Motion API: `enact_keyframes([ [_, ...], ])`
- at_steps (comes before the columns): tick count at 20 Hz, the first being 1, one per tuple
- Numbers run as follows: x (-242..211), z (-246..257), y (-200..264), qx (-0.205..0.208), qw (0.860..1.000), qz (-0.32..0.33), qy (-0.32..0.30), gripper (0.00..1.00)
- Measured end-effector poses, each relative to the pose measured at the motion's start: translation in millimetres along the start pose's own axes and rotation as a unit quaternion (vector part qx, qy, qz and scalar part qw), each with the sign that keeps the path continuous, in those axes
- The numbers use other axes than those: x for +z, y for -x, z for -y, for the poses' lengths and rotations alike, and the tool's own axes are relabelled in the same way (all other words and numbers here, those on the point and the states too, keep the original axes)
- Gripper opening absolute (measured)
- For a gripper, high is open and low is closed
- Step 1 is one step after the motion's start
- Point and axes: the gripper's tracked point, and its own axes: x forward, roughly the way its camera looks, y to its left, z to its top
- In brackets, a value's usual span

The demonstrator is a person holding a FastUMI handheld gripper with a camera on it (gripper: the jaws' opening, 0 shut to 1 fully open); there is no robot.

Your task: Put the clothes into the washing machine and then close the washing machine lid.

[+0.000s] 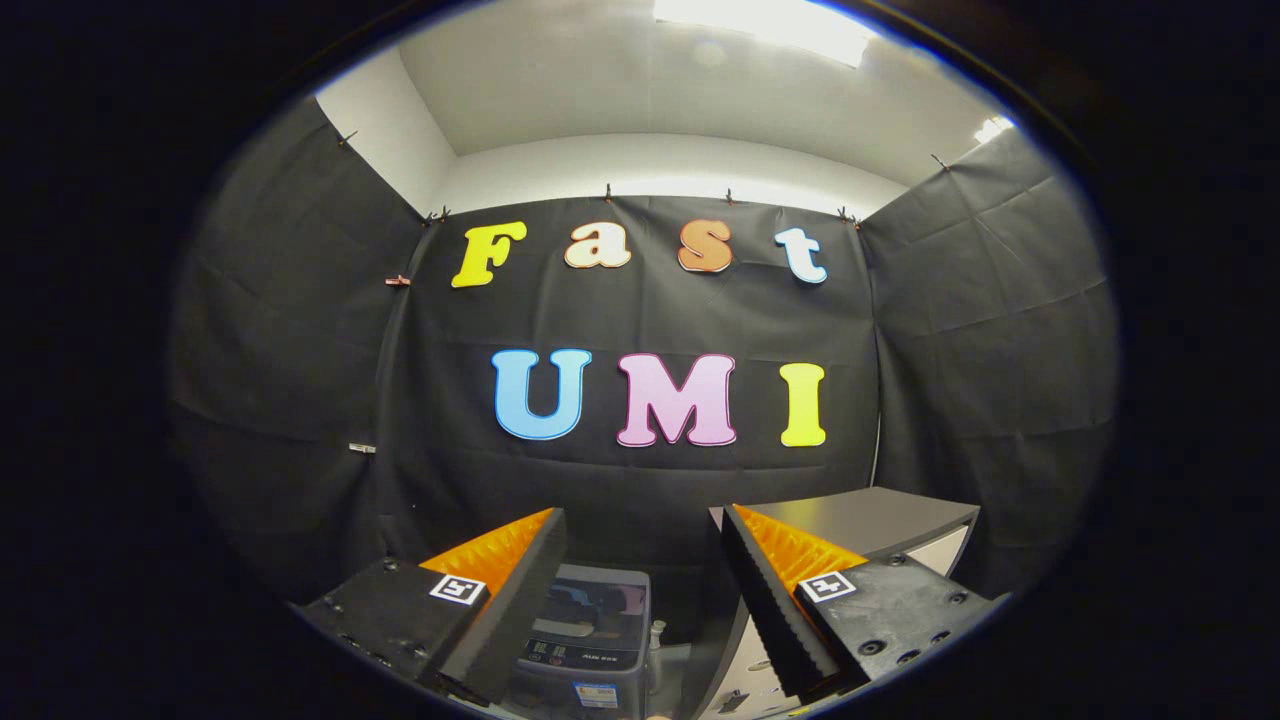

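Against black cloth, hand-held gripper [640, 600] spread above what seems a washing machine [590, 640].

My tongs [640, 560] stand apart with nothing between them. Beyond them, my fingers [500, 610] cover both flanks of the washing machine [590, 640]; its base is cut off. Whether its lid is up cannot be told. Panel markings are too small.

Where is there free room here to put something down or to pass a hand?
The grey cabinet top, beyond the right finger, looks bare. The gripper is open, nothing between its fingers, so the gap is free. Below it, the washing machine and a small bottle stand close together: crowded there.
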Motion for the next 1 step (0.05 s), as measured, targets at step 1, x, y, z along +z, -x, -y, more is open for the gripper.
enact_keyframes([
  [1,0.0,0.0,0.1,0.000,1.000,0.000,-0.001,0.98],
])
